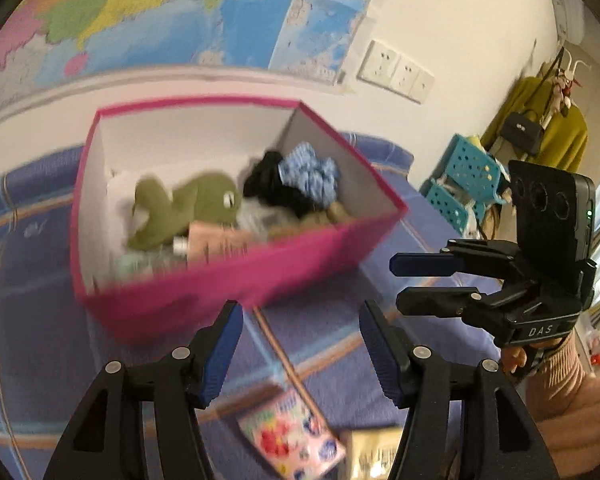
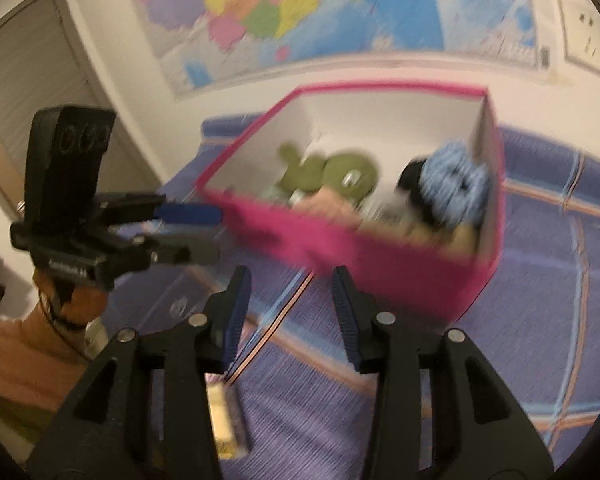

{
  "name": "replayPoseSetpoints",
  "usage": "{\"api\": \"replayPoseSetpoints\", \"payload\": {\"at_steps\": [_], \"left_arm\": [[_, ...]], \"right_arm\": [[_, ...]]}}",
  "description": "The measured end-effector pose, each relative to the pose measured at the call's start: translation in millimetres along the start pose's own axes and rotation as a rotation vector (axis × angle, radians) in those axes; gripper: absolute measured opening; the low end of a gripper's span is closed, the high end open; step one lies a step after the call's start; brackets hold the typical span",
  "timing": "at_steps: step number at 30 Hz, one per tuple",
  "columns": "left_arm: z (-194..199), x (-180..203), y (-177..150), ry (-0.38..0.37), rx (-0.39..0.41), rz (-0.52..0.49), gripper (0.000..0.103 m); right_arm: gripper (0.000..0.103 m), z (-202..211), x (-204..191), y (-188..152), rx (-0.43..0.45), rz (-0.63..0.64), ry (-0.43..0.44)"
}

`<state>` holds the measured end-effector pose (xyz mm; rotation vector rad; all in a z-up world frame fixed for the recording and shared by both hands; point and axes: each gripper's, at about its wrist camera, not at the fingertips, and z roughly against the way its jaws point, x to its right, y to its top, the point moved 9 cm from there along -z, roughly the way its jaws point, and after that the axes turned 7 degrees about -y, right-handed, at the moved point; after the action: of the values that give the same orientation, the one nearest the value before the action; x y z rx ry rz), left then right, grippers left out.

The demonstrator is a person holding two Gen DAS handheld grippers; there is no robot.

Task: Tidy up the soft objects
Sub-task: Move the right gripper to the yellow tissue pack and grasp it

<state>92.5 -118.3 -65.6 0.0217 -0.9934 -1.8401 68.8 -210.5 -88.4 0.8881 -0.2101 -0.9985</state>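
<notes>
A pink box [image 1: 260, 276] stands open on the blue checked bedcover [image 1: 40, 320]. Inside lie a green plush [image 1: 188, 204], a black soft item [image 1: 268, 184], a blue-and-white fabric piece [image 1: 308, 172] and a pale pink pack [image 1: 220, 240]. My left gripper [image 1: 300, 312] hovers just in front of the box, open and empty. My right gripper [image 1: 398, 282] is to its right beside the box, open with nothing in it. The right wrist view shows the box [image 2: 400, 280], the plush [image 2: 340, 176], the blue fabric [image 2: 456, 188], my right gripper [image 2: 291, 276] and my left gripper [image 2: 218, 232].
A pink printed packet [image 1: 296, 440] and a yellowish packet [image 1: 376, 452] lie on the cover near me. Teal baskets [image 1: 464, 176] and a coat rack [image 1: 540, 120] stand at the right. A wall map [image 2: 300, 12] hangs behind the box, with a door [image 2: 28, 92] at the left.
</notes>
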Motion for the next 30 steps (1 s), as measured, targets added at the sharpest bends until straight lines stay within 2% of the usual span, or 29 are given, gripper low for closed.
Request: {"api": "replayPoseSetpoints", "payload": {"at_steps": [3, 6, 13, 18, 21, 24, 28, 30], "left_arm": [[-3.7, -2.1, -23.6, 0.035, -0.038, 0.0, 0.062], [-5.0, -2.3, -44.6, 0.01, -0.069, 0.031, 0.062], [-2.4, 11.7, -80.3, -0.019, -0.115, 0.012, 0.062], [-0.5, 32.7, -104.5, -0.053, -0.163, -0.042, 0.062], [-3.2, 40.8, -118.6, -0.065, -0.208, -0.064, 0.062], [-8.1, 48.7, -131.6, -0.102, -0.25, -0.066, 0.062], [-15.4, 51.2, -133.7, -0.119, -0.262, -0.062, 0.062], [-18.9, 51.9, -132.8, -0.13, -0.263, -0.053, 0.062]], "right_arm": [[0.044, -7.9, -9.5, -26.1, -0.05, -0.022, 0.029], [0.044, -15.9, -17.5, -51.7, -0.098, -0.043, 0.052], [0.044, -18.3, -26.7, -106.0, -0.195, -0.112, 0.089], [0.044, -7.3, -33.6, -133.6, -0.232, -0.147, 0.109], [0.044, 0.8, -33.7, -150.3, -0.257, -0.158, 0.089], [0.044, 8.0, -35.5, -160.4, -0.268, -0.184, 0.108], [0.044, 9.0, -52.0, -165.4, -0.257, -0.195, 0.187], [0.044, 4.8, -54.6, -162.2, -0.245, -0.203, 0.197]]}}
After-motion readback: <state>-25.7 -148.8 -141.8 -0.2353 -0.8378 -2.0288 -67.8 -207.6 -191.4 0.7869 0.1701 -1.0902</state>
